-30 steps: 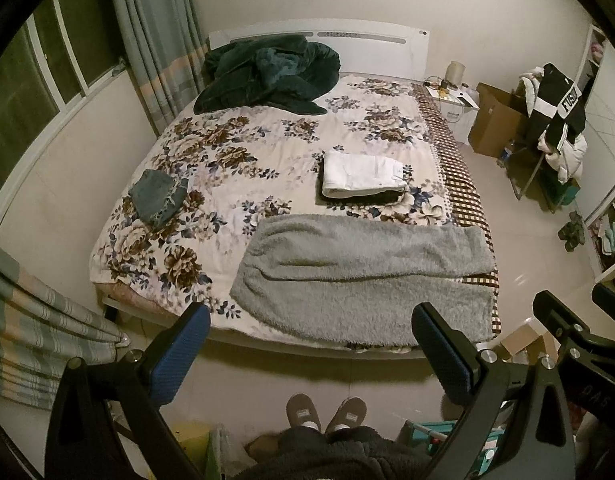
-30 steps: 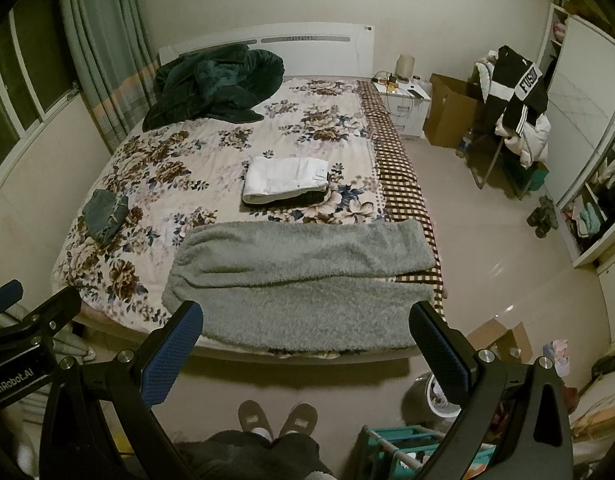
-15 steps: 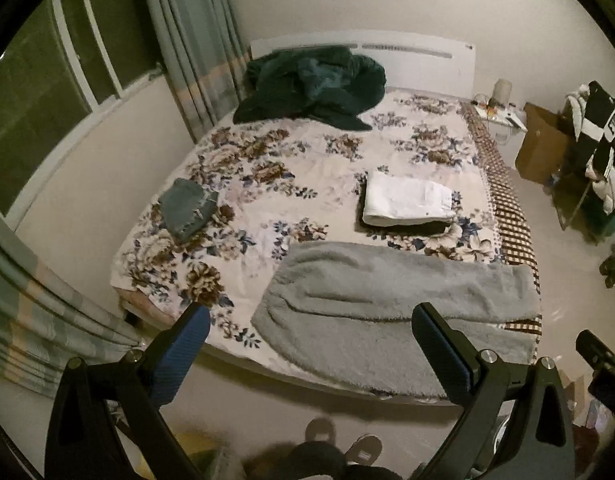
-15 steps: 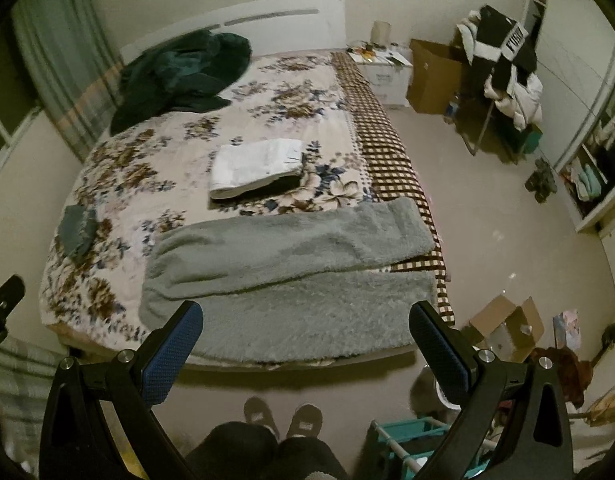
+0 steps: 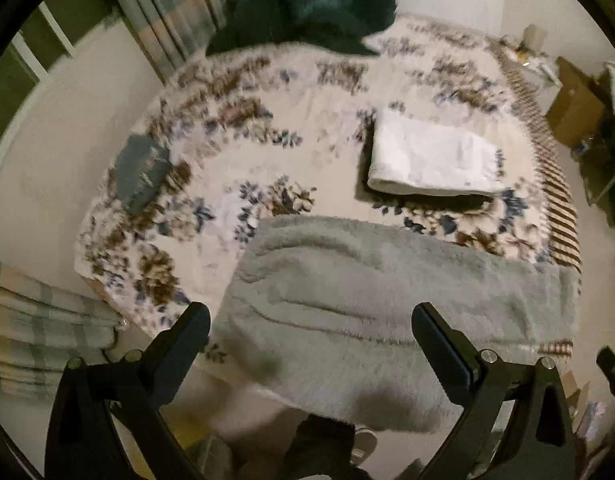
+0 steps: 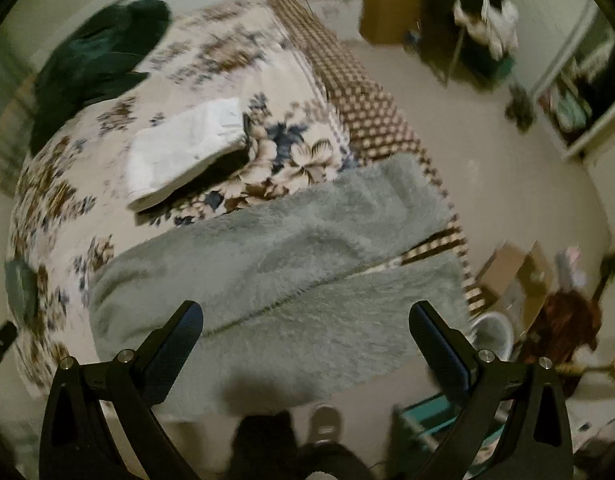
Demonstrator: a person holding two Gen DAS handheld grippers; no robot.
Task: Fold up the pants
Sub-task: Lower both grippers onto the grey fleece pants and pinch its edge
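Observation:
Grey fluffy pants lie flat across the near edge of the floral bed, waist to the left, legs running right; they also show in the right wrist view. My left gripper is open and empty, above the waist end of the pants. My right gripper is open and empty, above the leg part near the bed's front edge. Neither touches the cloth.
A folded white garment on a dark one lies behind the pants. A folded blue-grey piece sits at the bed's left. A dark green blanket is heaped at the headboard. Cardboard boxes and a turquoise rack stand on the floor right.
Both grippers have moved forward and down toward the pants, which now fill more of each view. The left view swung left, the right view swung right. Both stay open.

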